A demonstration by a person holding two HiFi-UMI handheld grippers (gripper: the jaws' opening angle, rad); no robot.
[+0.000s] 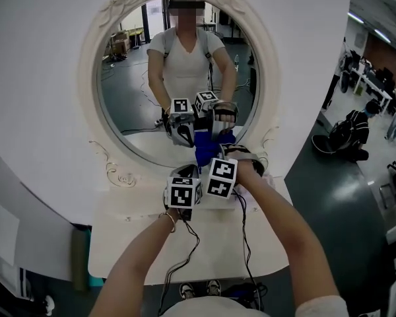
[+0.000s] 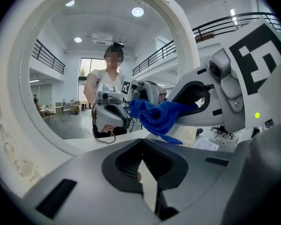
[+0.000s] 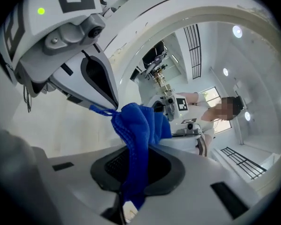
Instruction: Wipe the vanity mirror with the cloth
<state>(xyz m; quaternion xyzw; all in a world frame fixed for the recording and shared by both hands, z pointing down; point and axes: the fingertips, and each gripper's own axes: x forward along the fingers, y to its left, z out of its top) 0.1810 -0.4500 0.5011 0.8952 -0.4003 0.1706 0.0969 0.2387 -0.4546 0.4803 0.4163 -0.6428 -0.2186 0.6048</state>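
Wipe not yet begun, I'd judge. R gripper (image 3: pixel 136 172) clamped on blue cloth (image 3: pixel 138 125), held at mirror's (image 1: pixel 132 104) 6 o'clock edge; contact unclear. L gripper (image 2: pixel 143 168) jaws together, empty, at R's 8 o'clock. Next: press cloth on, sweep toward 12.

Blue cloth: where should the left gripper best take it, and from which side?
Grip the loose bunch of the blue cloth that sticks out past the fingers of the right gripper, coming from its left. The right gripper is shut on the other part, so only this bunch is free, probably within reach of the left gripper.
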